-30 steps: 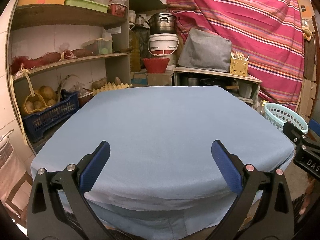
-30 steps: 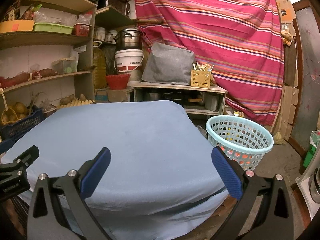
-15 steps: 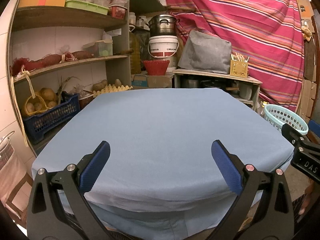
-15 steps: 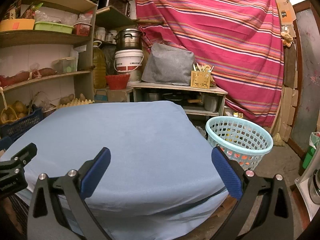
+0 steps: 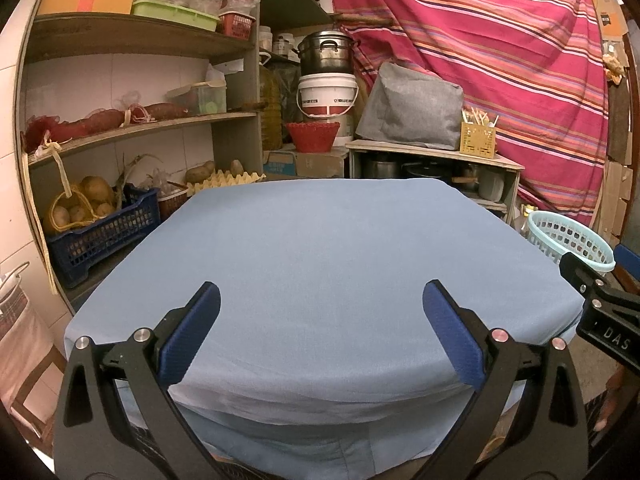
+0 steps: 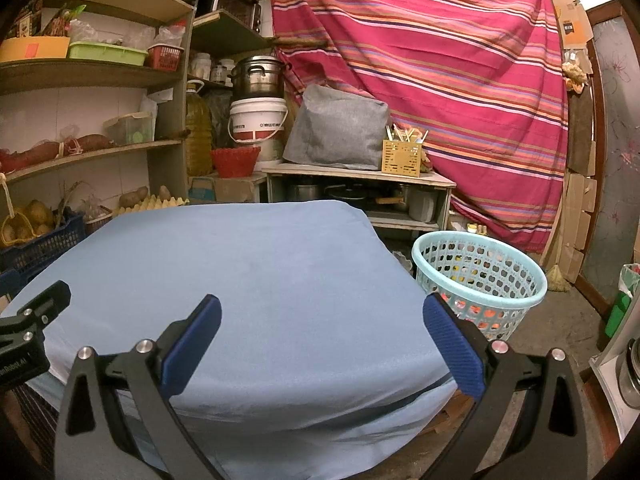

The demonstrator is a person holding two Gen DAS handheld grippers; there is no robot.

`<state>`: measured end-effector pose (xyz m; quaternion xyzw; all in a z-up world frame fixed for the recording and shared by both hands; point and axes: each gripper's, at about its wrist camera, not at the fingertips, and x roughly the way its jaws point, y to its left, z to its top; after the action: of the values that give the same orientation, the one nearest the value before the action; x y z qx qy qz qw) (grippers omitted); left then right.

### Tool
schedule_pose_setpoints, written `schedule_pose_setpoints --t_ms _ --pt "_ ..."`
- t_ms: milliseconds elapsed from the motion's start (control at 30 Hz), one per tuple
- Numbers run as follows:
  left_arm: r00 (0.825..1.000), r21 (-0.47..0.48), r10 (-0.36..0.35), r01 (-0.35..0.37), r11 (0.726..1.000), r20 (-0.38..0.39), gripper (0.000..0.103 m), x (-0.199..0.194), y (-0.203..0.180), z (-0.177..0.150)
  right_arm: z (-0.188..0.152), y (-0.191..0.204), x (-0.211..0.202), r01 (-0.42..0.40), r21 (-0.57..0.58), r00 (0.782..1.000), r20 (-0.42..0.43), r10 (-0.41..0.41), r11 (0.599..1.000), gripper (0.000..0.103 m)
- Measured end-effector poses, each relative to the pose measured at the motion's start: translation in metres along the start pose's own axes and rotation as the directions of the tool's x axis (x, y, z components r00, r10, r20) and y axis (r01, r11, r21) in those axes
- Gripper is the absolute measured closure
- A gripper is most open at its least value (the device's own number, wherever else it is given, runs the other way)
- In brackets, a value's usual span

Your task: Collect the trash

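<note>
A table under a light blue cloth [image 5: 320, 256] fills the middle of both views; I see no trash on it. A pale turquoise perforated basket [image 6: 480, 280] stands on the floor to the table's right, with colourful items showing through its holes; its rim also shows in the left wrist view [image 5: 568, 236]. My left gripper [image 5: 320, 328] is open and empty over the table's near edge. My right gripper [image 6: 320, 332] is open and empty over the near right corner. Each gripper shows at the edge of the other's view.
Wooden shelves [image 5: 132, 128] with baskets, boxes and potatoes line the left side. A low shelf unit [image 6: 360, 176] with pots, a grey cover and a white bucket [image 6: 258, 120] stands behind the table. A striped red curtain [image 6: 440, 60] hangs at the back.
Both views have tilted slightly, so the table and basket sit a little lower in frame. Both grippers stay open and empty.
</note>
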<state>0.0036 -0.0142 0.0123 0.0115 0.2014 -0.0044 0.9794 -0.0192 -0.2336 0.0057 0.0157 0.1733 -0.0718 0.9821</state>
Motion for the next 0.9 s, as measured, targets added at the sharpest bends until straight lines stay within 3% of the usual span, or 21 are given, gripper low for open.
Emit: schedule_pose_setpoints --t_ms 900 --pt "1.0 0.001 0.002 -0.002 1.0 -0.003 0.005 0.0 0.0017 0.0014 0.0 -0.0008 0.0018 -0.002 -0.003 1.0 0.004 0.002 1.0 0.005"
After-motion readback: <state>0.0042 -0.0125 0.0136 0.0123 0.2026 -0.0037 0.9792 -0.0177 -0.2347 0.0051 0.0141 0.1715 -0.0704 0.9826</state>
